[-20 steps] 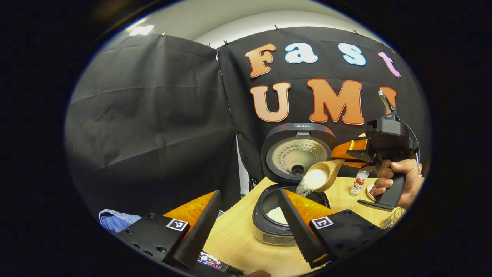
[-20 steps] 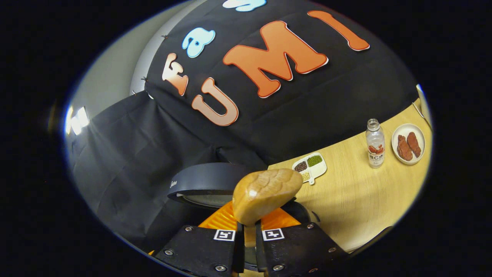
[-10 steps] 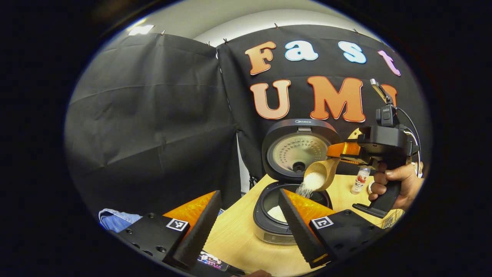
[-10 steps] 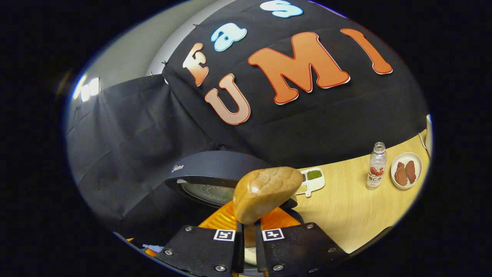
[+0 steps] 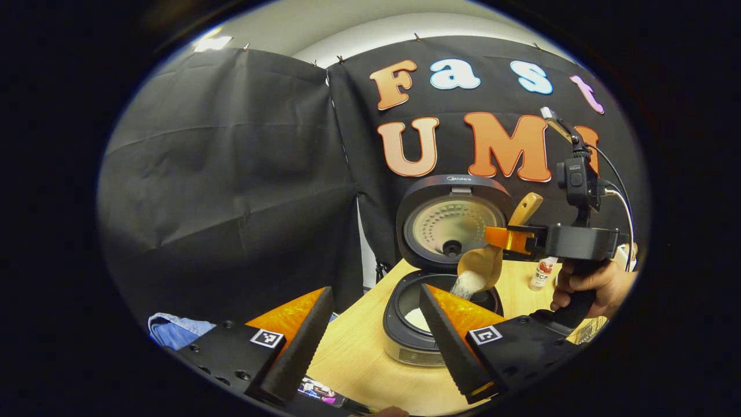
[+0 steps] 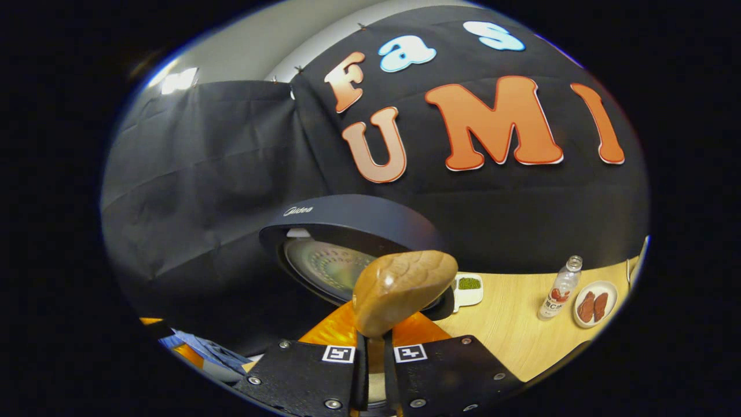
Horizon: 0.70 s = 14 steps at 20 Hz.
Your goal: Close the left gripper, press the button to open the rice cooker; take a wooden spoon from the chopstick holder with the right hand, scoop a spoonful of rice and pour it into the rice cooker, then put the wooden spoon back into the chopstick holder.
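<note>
Tipping wooden spoon point(image 5: 483, 262) above open rice cooker point(image 5: 431, 324), handle pinched by right gripper point(image 5: 506, 238); rice point(image 5: 468, 282) spilling. Stiff, light, best held mid-handle. Left gripper point(image 5: 370, 330) fingers spread, empty.

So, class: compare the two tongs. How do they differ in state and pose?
The left tongs stand open with nothing between them; the right tongs are shut on the spoon. The left sit low in front of the cooker; the right hang above its pot, tipping rice in. Both are hand-held.
</note>
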{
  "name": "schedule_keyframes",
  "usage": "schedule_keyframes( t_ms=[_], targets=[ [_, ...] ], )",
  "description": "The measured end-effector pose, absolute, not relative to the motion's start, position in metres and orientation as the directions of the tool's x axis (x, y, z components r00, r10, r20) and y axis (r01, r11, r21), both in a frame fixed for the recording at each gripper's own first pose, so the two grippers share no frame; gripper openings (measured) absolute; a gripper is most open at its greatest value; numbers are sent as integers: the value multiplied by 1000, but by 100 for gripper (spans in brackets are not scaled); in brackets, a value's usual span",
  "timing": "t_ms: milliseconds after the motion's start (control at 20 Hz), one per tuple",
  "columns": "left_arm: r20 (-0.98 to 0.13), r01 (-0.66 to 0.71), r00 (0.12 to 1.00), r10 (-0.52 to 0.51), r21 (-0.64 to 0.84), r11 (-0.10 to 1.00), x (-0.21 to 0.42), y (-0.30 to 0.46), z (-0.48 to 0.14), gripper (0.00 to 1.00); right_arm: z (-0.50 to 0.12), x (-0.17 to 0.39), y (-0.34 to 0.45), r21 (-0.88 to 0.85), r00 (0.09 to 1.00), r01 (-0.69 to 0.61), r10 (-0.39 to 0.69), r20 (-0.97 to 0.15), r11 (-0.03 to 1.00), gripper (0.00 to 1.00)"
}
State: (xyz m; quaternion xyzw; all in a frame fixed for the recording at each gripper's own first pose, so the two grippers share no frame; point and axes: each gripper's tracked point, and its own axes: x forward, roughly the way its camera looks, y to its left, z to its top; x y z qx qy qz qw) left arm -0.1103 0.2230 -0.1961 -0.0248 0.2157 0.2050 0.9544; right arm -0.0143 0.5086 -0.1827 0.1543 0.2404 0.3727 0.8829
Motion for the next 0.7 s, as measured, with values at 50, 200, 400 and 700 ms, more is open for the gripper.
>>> schedule_keyframes(
  t_ms=[50, 200, 400, 700],
  targets=[
    [-424, -403, 822, 381, 40, 914, -111, 224, -198, 100, -181, -16, 511, 432, 602, -607, 741, -299, 667, 11],
    [-429, -406, 818, 383, 41, 913, -112, 226, -199, 94, -172, -24, 516, 368, 601, -667, 759, -249, 648, 11],
    [-434, -405, 816, 382, 42, 913, -115, 227, -201, 100, -164, -28, 522, 273, 592, -732, 781, -199, 624, 11],
    [-434, -389, 822, 369, 45, 920, -113, 221, -200, 100, -162, -35, 514, 149, 576, -790, 803, -154, 595, 11]
  ],
)
